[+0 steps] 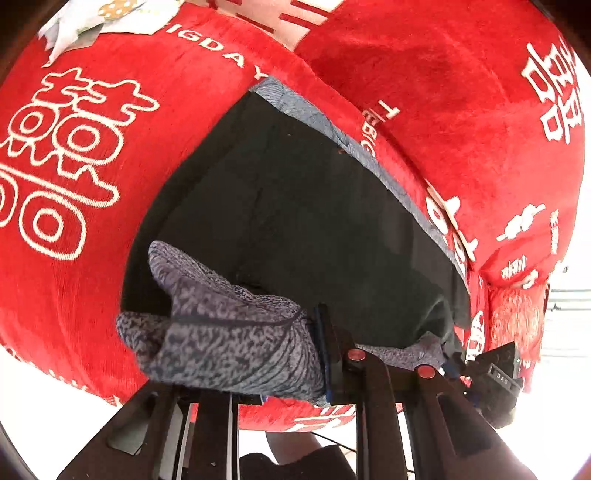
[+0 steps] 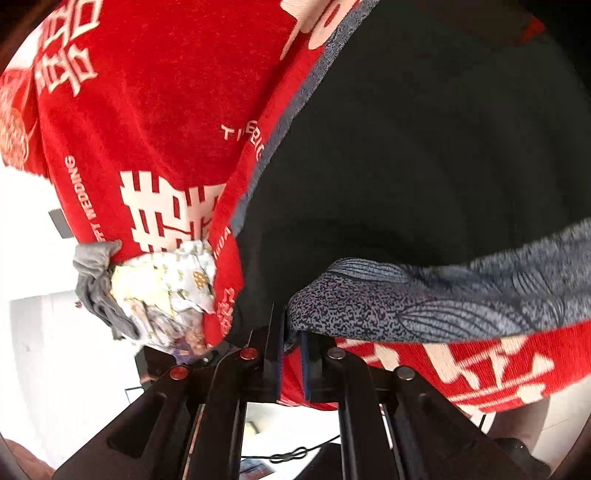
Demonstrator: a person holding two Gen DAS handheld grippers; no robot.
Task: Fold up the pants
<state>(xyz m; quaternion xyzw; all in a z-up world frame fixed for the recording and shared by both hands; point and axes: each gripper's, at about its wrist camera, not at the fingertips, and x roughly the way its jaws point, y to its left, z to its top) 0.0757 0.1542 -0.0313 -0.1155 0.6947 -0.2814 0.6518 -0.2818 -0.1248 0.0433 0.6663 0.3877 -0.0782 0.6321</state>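
**Both claws pinch the waistband of dark pants over a red printed blanket**

Left wrist view: the pants (image 1: 295, 229) lie spread on the red blanket (image 1: 74, 258), reaching away from the claw as one broad dark panel edged by a grey patterned waistband along the far right side. The left gripper (image 1: 328, 354) sits at the near edge of the garment. Its jaws are drawn nearly together on a bunched fold of the grey speckled waistband, which bulges out to the left of the fingers. One pair of pants shows here. The blanket carries several large white double-happiness characters and the readable letters "IGDAY" and "T…BIG". A pale flowered cloth (image 1: 103, 18) lies at the top left corner. The other gripper's black body, at the lower right, bears a small label reading "DAS".

Right wrist view: the right gripper (image 2: 291, 350) is closed tight on the same grey band where it meets the near edge of the pants (image 2: 424, 147); the dark panel fills the upper right, and the band trails off to the right above the blanket (image 2: 166, 92). White print reads "MEDDING" and "TIEBIG", beside more double-happiness characters. To the left of the claw lie one crumpled flowered cloth (image 2: 166, 284) and one grey cloth (image 2: 92, 280), touching each other.
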